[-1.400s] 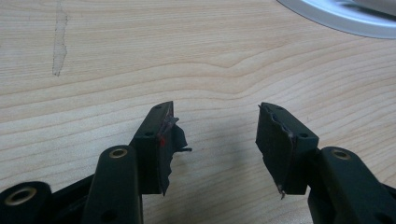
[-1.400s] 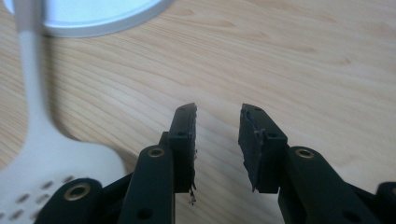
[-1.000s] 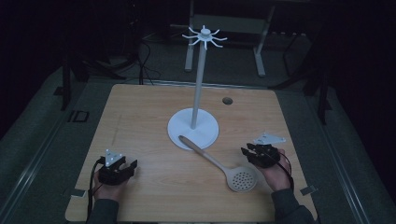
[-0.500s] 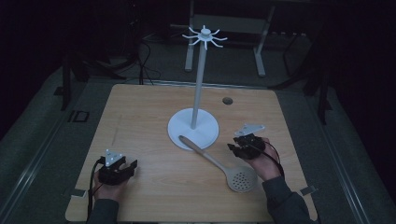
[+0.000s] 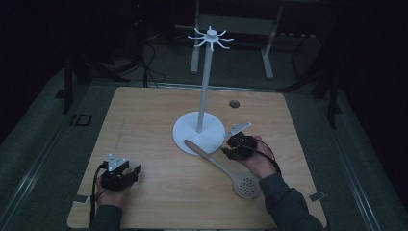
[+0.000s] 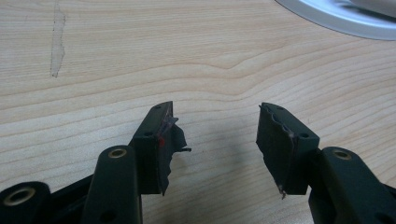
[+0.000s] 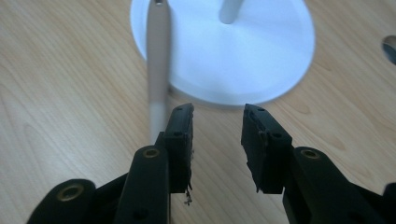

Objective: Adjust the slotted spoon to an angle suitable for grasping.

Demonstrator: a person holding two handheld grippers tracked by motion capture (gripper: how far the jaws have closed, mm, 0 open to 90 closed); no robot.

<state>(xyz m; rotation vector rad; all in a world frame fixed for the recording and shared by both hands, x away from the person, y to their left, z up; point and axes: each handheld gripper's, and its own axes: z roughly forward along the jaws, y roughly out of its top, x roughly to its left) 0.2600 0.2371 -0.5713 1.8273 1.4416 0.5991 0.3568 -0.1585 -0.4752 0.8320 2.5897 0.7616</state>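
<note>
A pale slotted spoon [image 5: 226,168] lies flat on the wooden table [image 5: 144,120], its handle tip resting on the round base [image 5: 198,130] of a tall white hook stand [image 5: 210,36]. My right gripper [image 5: 231,150] hovers just right of the spoon's handle, beside the base. In the right gripper view its jaws [image 7: 218,112] stand apart with bare wood between them, and the handle [image 7: 157,70] runs past the outside of the left jaw. My left gripper [image 5: 131,174] rests near the front left of the table, open [image 6: 215,109] over bare wood.
A small dark hole [image 5: 234,103] sits in the tabletop behind the right hand. The stand's base edge [image 6: 345,16] shows far off in the left gripper view. Metal frame legs [image 5: 267,53] and cables lie on the dark floor beyond the table.
My right hand has moved left and away from the table's right side, up to the spoon's handle and the stand's base. The left hand and the spoon have not moved.
</note>
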